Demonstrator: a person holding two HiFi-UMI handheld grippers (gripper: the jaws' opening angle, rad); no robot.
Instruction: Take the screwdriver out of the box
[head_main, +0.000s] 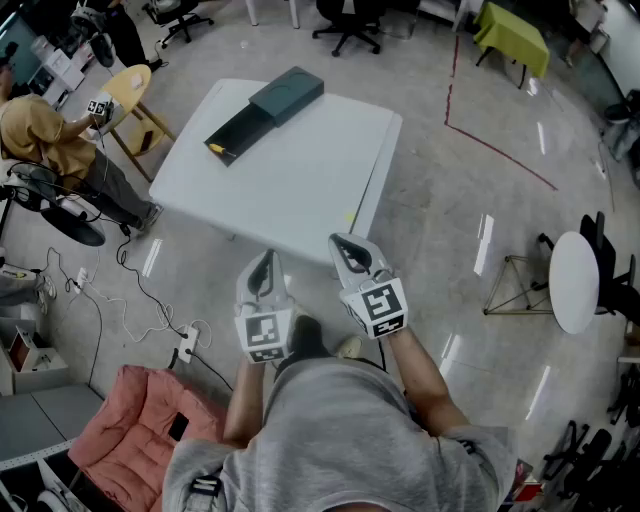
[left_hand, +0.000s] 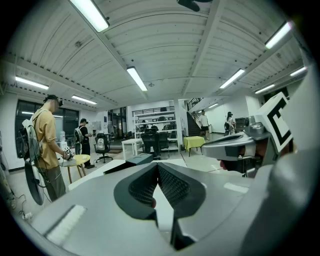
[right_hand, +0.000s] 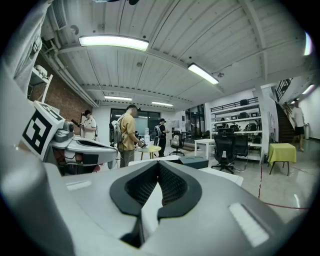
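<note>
A dark box (head_main: 268, 110) lies at the far left of the white table (head_main: 300, 190). Its inner tray is slid partly out toward the left, and a small yellow part (head_main: 216, 148) shows at the tray's open end. No screwdriver can be made out. My left gripper (head_main: 265, 272) and right gripper (head_main: 350, 250) hover side by side before the table's near edge, well short of the box. Both are shut with nothing between the jaws. The left gripper view shows its jaws (left_hand: 158, 166) meeting, with the box (left_hand: 135, 161) beyond. In the right gripper view the jaws (right_hand: 159, 164) also meet.
A person in a mustard shirt (head_main: 40, 135) stands by a yellow round stool (head_main: 125, 90) left of the table. Cables and a power strip (head_main: 185, 345) lie on the floor at my left, near a pink seat (head_main: 140, 420). A small round white table (head_main: 575, 280) stands at the right.
</note>
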